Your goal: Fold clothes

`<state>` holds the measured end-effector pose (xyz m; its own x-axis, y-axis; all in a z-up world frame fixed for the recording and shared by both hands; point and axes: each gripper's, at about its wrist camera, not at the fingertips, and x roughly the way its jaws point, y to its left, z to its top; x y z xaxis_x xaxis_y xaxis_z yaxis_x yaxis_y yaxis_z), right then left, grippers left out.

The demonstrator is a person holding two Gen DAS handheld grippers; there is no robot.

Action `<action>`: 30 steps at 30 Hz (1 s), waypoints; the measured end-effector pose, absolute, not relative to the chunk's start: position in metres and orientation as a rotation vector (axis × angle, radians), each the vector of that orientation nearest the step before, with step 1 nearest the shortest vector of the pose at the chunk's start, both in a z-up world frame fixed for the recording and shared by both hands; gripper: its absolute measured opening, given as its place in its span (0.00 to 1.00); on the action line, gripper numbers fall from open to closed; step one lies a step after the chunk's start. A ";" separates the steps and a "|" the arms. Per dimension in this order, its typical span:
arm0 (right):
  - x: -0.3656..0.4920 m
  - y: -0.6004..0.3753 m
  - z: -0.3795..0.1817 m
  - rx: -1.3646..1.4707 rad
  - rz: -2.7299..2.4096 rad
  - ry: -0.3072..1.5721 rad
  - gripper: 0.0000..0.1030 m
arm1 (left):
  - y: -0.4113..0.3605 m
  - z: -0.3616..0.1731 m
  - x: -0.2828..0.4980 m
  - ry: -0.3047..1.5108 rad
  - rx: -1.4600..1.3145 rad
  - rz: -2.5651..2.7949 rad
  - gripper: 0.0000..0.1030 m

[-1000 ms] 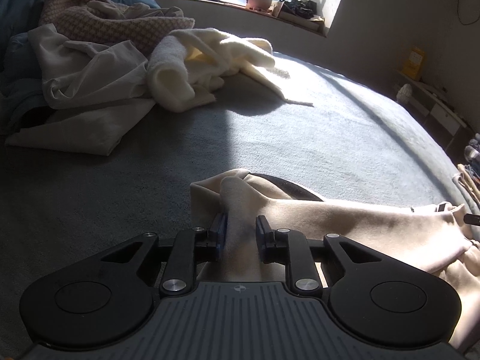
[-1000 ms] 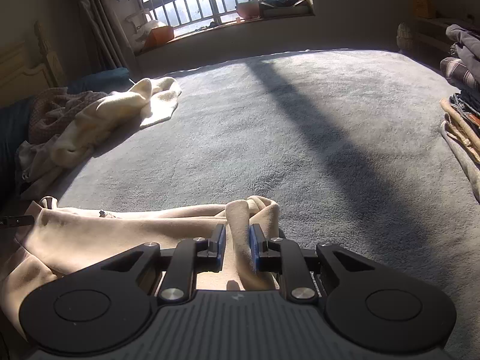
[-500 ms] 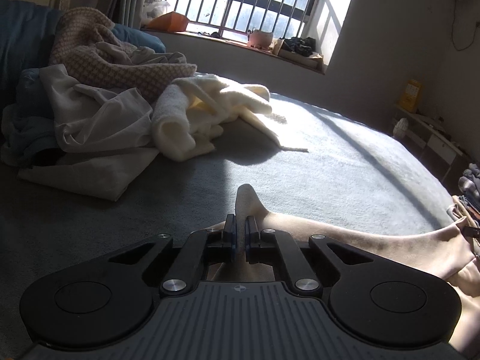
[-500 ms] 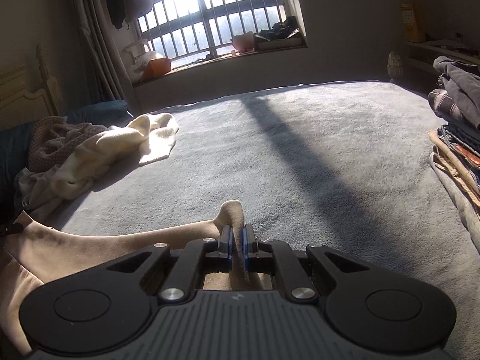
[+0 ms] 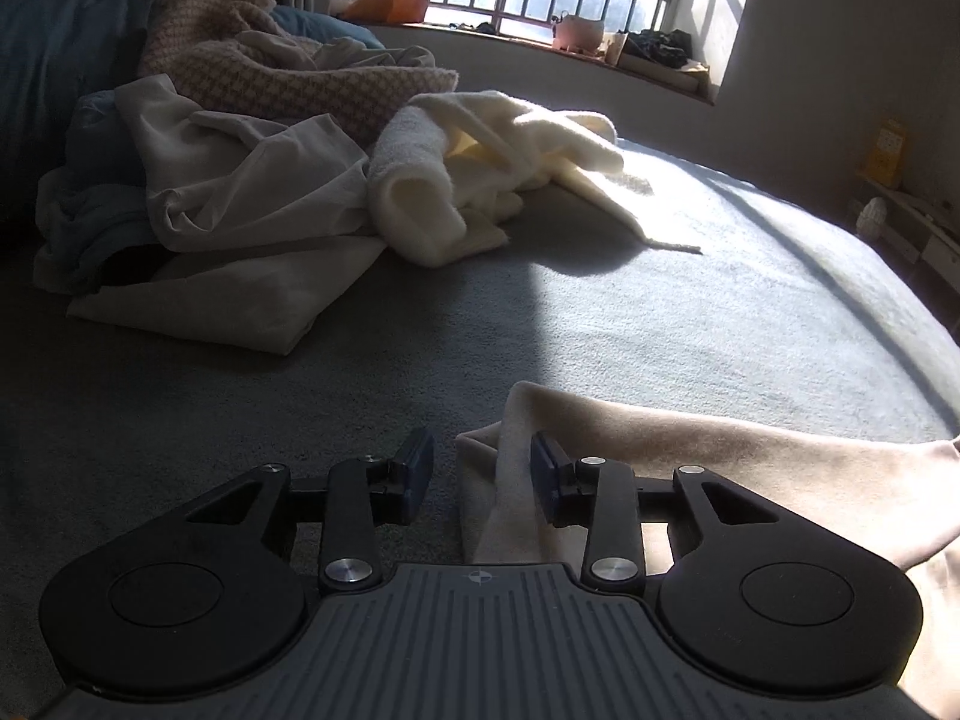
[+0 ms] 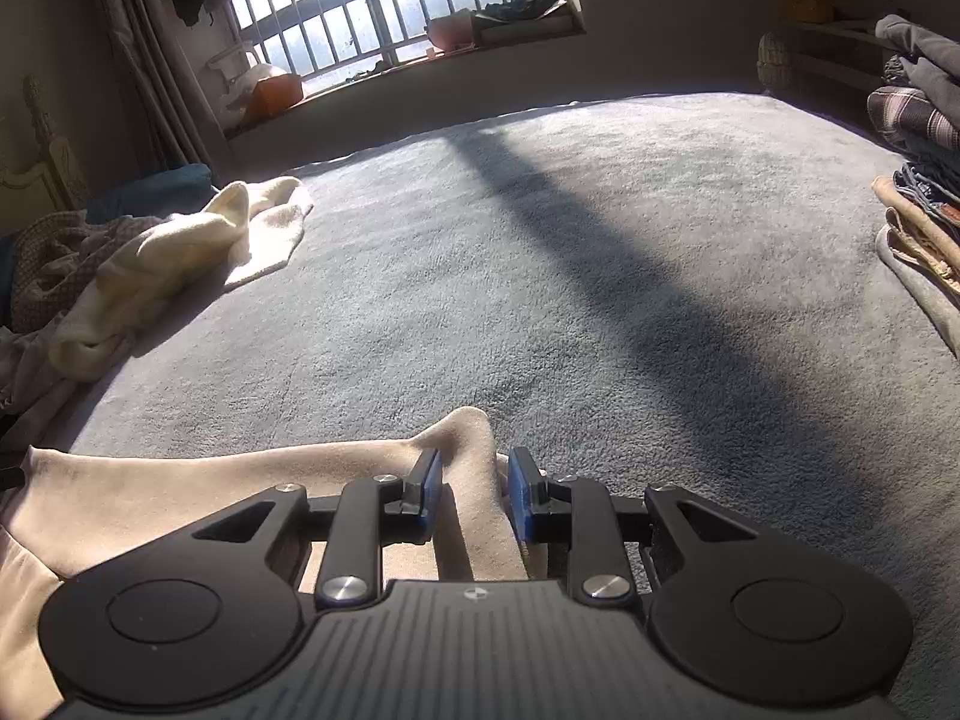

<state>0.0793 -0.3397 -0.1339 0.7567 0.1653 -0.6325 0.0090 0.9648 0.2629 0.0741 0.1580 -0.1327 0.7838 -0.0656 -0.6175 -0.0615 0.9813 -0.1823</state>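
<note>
A beige garment (image 5: 720, 462) lies stretched across the grey bed cover between my two grippers. My left gripper (image 5: 483, 474) is open, its jaws spread wide around the garment's left corner, which stands loose between the pads. In the right wrist view the same garment (image 6: 210, 492) runs off to the left. My right gripper (image 6: 474, 492) is open too, with the garment's right corner standing up between the blue pads (image 6: 429, 495) without being pinched.
A heap of unfolded clothes (image 5: 252, 180) with a cream towel (image 5: 480, 162) lies at the far left of the grey bed cover (image 6: 600, 276). A stack of folded clothes (image 6: 918, 180) sits at the right edge. A barred window is behind.
Both grippers were shut on the beige garment's corners half a second ago, held raised. Now both have opened and let go, and the garment rests low on the bed.
</note>
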 end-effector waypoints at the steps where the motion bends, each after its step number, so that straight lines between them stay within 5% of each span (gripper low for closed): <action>1: 0.076 -0.343 -0.127 0.267 0.068 0.690 0.37 | 0.160 -0.126 0.070 0.646 -0.207 0.005 0.34; 9: 0.074 -0.311 -0.111 0.186 0.165 0.652 0.34 | 0.120 -0.124 0.084 0.660 -0.122 -0.147 0.37; 14: 0.094 -0.302 -0.161 0.112 0.138 0.763 0.19 | 0.122 -0.167 0.097 0.691 -0.121 -0.104 0.39; 25: 0.086 -0.300 -0.130 0.159 0.122 0.765 0.21 | 0.124 -0.133 0.085 0.664 -0.139 -0.101 0.40; 30: 0.064 -0.259 -0.102 0.044 0.248 0.736 0.21 | 0.098 -0.104 0.059 0.602 -0.068 -0.204 0.56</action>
